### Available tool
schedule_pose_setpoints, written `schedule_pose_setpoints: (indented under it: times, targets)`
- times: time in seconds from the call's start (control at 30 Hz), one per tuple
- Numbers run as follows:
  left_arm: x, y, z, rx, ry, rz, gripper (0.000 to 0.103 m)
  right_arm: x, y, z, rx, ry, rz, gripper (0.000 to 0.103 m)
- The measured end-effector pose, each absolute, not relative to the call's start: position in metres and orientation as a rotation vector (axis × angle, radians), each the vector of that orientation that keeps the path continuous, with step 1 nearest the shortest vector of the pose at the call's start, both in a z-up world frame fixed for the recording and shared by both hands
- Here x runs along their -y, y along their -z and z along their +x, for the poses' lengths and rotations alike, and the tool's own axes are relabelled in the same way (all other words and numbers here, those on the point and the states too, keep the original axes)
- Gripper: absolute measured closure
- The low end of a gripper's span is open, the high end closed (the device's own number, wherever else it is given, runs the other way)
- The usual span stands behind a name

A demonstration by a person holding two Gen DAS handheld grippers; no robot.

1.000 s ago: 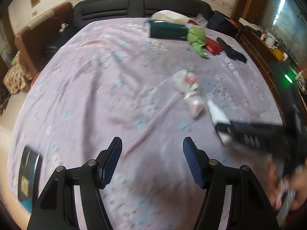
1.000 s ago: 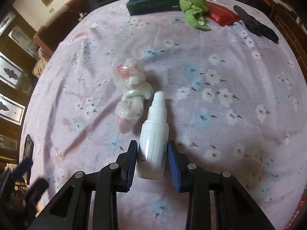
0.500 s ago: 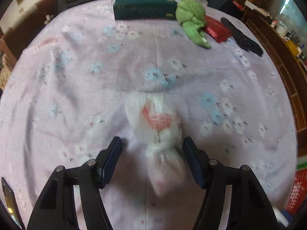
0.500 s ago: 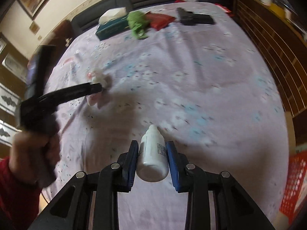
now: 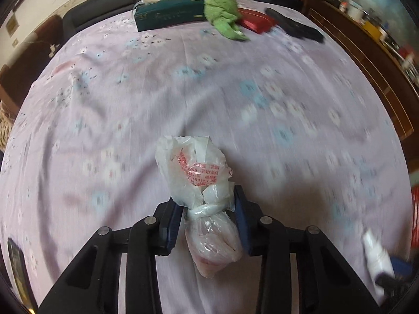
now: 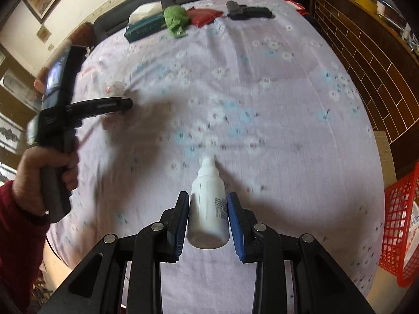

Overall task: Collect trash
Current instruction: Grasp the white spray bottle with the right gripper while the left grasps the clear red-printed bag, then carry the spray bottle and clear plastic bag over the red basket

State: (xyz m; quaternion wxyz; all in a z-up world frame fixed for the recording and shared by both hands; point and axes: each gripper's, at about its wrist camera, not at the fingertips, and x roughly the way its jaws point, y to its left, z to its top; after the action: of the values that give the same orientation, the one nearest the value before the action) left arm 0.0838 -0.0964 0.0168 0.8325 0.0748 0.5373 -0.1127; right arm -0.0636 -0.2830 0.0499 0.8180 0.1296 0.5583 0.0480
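A knotted clear plastic bag (image 5: 201, 191) with red print lies between my left gripper's (image 5: 208, 209) blue pads, which are closed on its knot over the lilac flowered tablecloth (image 5: 183, 91). My right gripper (image 6: 208, 209) is shut on a white plastic bottle (image 6: 208, 209), held above the cloth with its nozzle pointing away. The bottle also shows at the lower right of the left wrist view (image 5: 377, 259). The left gripper shows at the left of the right wrist view (image 6: 123, 103), with the bag mostly hidden behind it.
At the far edge lie a green tissue box (image 5: 167, 15), a green cloth (image 5: 225, 13), a red pouch (image 5: 256, 22) and a black object (image 5: 296, 27). A red mesh basket (image 6: 400, 222) stands off the table's right side. A phone (image 5: 15, 269) lies at the near left.
My left gripper moved onto the bag and closed on its knot. My right gripper lifted the bottle and carried it right, toward the basket side.
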Motion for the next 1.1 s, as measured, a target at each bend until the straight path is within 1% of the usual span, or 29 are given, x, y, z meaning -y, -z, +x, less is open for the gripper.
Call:
schedule_pose_setpoints:
  times: [0.23, 0.47, 0.53, 1.1]
  targets:
    - [0.100, -0.021, 0.023, -1.136, 0.299, 0.188, 0.068, 0.279, -0.026, -0.075, -1.251, -0.109, 0.273, 0.071]
    - [0.115, -0.035, -0.016, -1.073, 0.309, 0.235, 0.068, 0.276, -0.023, -0.072, -1.252, -0.122, 0.278, 0.071]
    - [0.121, -0.042, -0.027, -1.049, 0.311, 0.249, 0.068, 0.280, -0.022, -0.075, -1.253, -0.123, 0.319, 0.071]
    - [0.157, -0.073, -0.060, -0.938, 0.312, 0.339, 0.068, 0.306, -0.061, -0.113, -1.113, -0.093, 0.357, 0.071]
